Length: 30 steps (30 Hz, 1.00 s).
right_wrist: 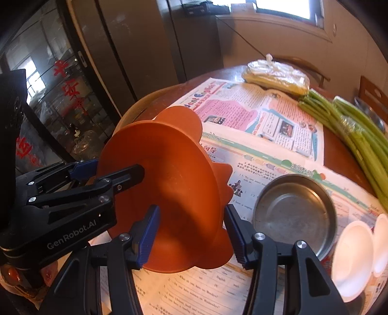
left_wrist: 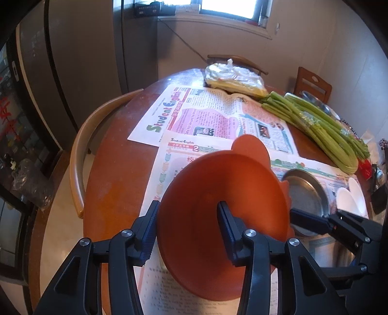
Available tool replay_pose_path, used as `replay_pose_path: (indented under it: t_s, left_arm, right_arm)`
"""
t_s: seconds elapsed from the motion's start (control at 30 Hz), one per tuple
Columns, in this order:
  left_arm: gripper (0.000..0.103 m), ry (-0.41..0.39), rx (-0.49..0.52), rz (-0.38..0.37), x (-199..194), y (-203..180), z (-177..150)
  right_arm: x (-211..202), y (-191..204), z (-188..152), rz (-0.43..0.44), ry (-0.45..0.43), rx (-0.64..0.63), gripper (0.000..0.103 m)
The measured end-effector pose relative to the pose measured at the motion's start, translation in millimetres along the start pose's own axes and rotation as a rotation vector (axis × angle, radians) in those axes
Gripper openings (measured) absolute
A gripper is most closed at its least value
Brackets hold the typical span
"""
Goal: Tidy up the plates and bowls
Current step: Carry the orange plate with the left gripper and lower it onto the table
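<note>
The left gripper (left_wrist: 188, 232) straddles the orange plate's (left_wrist: 218, 218) rim, pads seemingly slack; the right gripper (right_wrist: 191, 237) pinches the opposite edge. Plate fills centre frame, tilted above the newspaper (left_wrist: 184, 114). Likely light, stiff plastic, slick: grip the rim, not its wavy tabs

Window (left_wrist: 228, 6) backlight blown out; interior dim; fisheye edges warped, vignetted.
</note>
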<state>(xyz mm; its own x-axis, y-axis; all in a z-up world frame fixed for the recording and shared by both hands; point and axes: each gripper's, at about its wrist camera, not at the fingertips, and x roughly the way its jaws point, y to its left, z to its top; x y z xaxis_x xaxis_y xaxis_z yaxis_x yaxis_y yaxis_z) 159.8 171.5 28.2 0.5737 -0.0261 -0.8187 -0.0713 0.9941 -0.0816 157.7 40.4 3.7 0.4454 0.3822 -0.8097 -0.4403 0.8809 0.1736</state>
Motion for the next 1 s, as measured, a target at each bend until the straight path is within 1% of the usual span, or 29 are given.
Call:
replay_pose_path:
  t_s: [0.17,0.4,0.5,0.7,0.9,1.0]
  left_arm:
    - [0.048,0.032,0.004,0.005,20,3,5]
    - [0.048,0.064,-0.003,0.013,43,7,4]
    - [0.048,0.071,0.002,0.019,49,6,3]
    - [0.048,0.075,-0.001,0.003,54,6,1]
    - [0.048,0.073,0.005,0.004,58,6,2]
    - [0.048,0.080,0.008,0.002,60,7,3]
  right_arm:
    - [18,-3,0,0.009,0.037,0.029,0.055]
    - [28,-3,-4,0.011,0.061,0.048,0.055]
    - [30,-2,-6,0.005,0.077,0.047,0.055]
    - [30,-4,-9,0.004,0.079,0.056,0.055]
    - [30,-2,-12,-0.003,0.078,0.052,0.056]
    - [29,-3,-14,0.006,0.074,0.071,0.056]
